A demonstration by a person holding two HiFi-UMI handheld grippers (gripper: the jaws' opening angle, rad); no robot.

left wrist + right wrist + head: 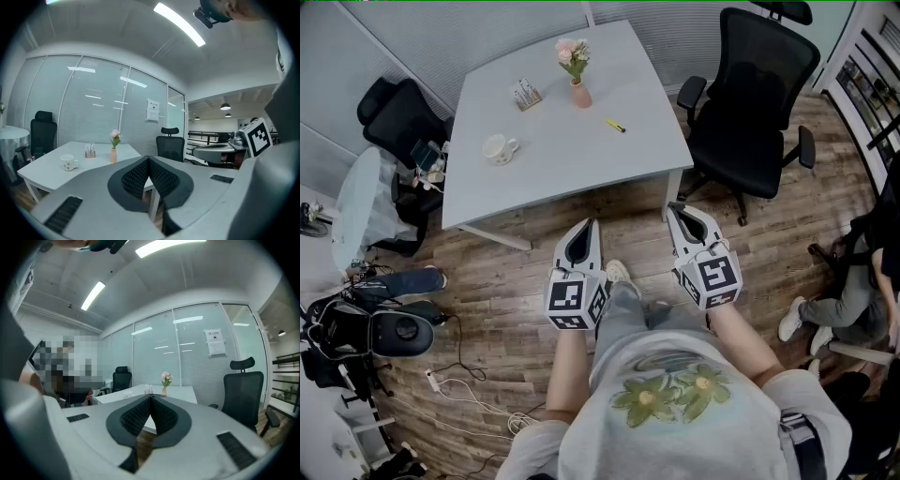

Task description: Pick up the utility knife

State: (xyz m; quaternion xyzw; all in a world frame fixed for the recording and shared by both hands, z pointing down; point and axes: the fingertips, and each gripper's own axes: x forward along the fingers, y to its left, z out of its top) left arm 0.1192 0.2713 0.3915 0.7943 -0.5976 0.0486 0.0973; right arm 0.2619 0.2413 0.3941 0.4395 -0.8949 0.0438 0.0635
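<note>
The utility knife [615, 125] is a small yellow object lying on the white table [553, 169], right of centre. In the head view both grippers are held out level over the wood floor, short of the table's near edge. My left gripper [591, 225] is shut and empty, and its black pads [136, 178] meet at the tip. The right gripper [672, 207] is also shut, with nothing between its pads [164, 416]. In the two gripper views I cannot make out the knife.
On the table stand a pink vase of flowers [577, 77], a cup [499, 148] and a small holder [525, 94]. A black office chair [750, 103] stands right of the table, another [401, 114] left. A seated person [834, 309] is at right; bags and cables [459, 384] lie at left.
</note>
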